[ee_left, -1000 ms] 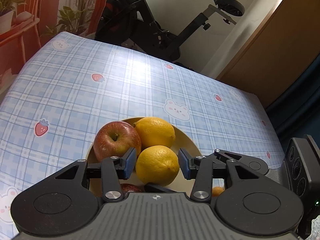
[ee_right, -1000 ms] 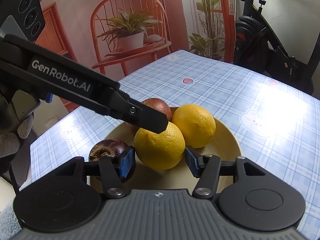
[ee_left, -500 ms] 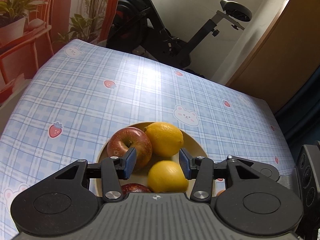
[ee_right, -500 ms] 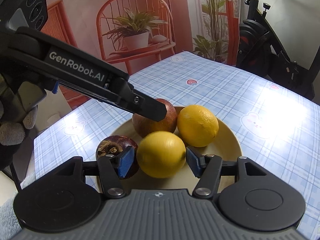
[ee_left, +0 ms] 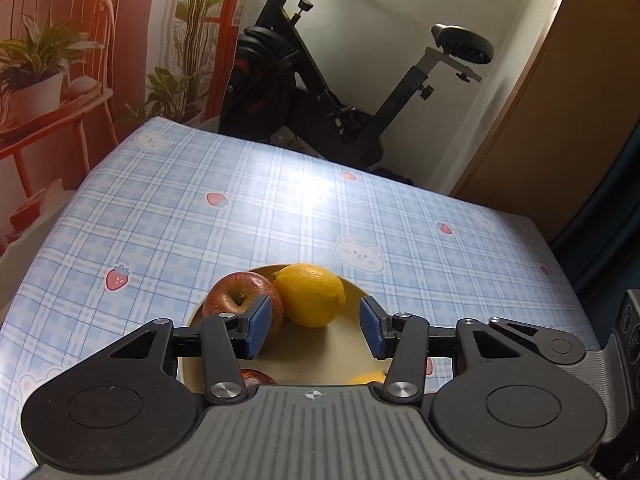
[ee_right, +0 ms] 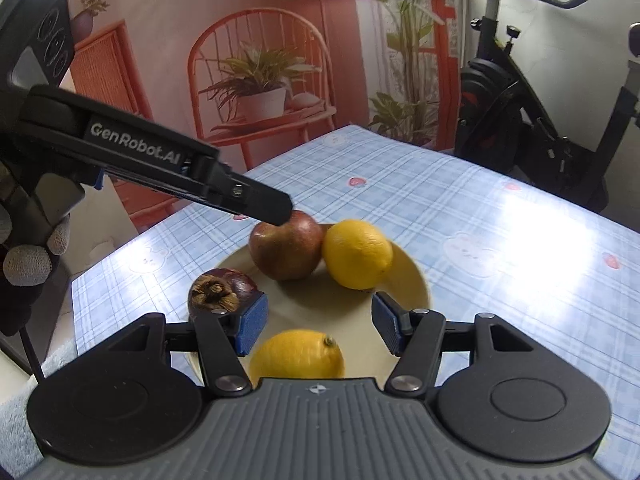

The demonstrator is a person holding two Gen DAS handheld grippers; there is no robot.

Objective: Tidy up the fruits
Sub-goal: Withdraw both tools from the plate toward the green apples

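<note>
Right wrist view: both claws empty, jaws wide apart, over the plate [ee_right: 416, 280].
Right claw [ee_right: 316, 325] hangs above the near lemon [ee_right: 297, 354], touching nothing; left claw [ee_left: 315, 327] likewise, its finger over the apple [ee_right: 286, 246]. Apple, far lemon [ee_right: 357, 254] and mangosteen [ee_right: 220, 292] sit grouped on the plate, likely already gathered, near the table's [ee_right: 500, 240] near-left corner.

A pale yellow plate [ee_right: 416, 280] holds four fruits. A red apple [ee_right: 286, 246] sits upright at the back, touching a lemon [ee_right: 357, 254] on its right. A dark purple mangosteen [ee_right: 220, 292] lies at the left rim, and a second lemon [ee_right: 296, 354] at the near edge.
</note>
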